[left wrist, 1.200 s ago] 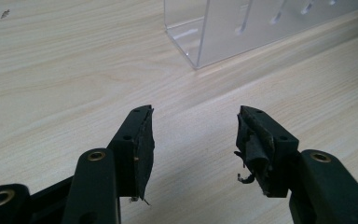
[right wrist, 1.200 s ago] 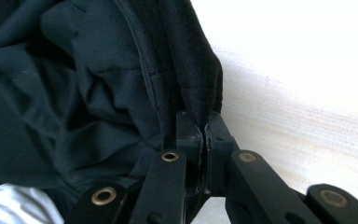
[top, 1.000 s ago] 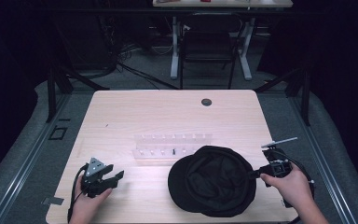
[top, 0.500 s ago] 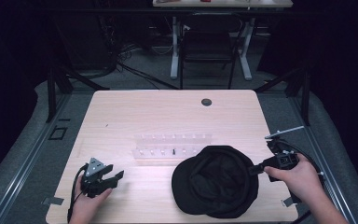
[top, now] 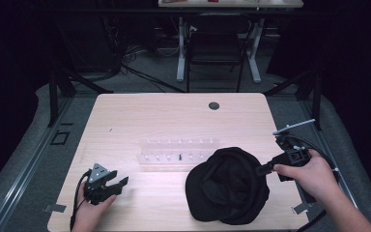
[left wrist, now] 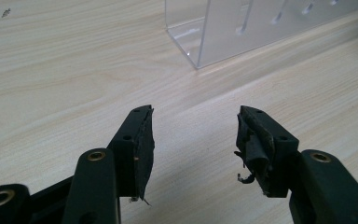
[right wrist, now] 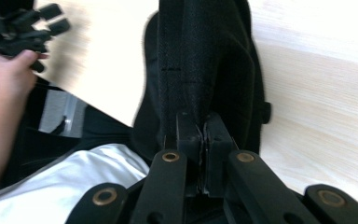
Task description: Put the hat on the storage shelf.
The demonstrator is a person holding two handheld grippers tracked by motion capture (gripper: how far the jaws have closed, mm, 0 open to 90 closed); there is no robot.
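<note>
1. High view is showing the person's right hand (top: 305, 175) coming in from the lower right corner, forearm angled up and to the left, wrapping around the black right gripper (top: 263, 169) near the right edge of the pale wooden table (top: 174, 121)
2. Right gripper is pointing left towards the table's middle, its jaws pinching tight on the right edge of the floppy black fabric cap (top: 228, 184)
3. Cap is lying at the front right of the table, its inside facing up, just in front of the right end of the clear acrylic rack (top: 178, 153)
4. Right gripper view is showing the two black jaws pressing together on a fold of the cap's fabric (right wrist: 200, 70), which is stretching away from them over the wood
5. Left hand (top: 89, 210) is resting low at the front left corner, palm cupping the black left gripper (top: 118, 185), which is lying nearly level and pointing right
6. Left gripper view is showing its jaws standing wide apart with bare wood between them, the rack's near corner (left wrist: 200, 42) lying ahead, well apart
</note>
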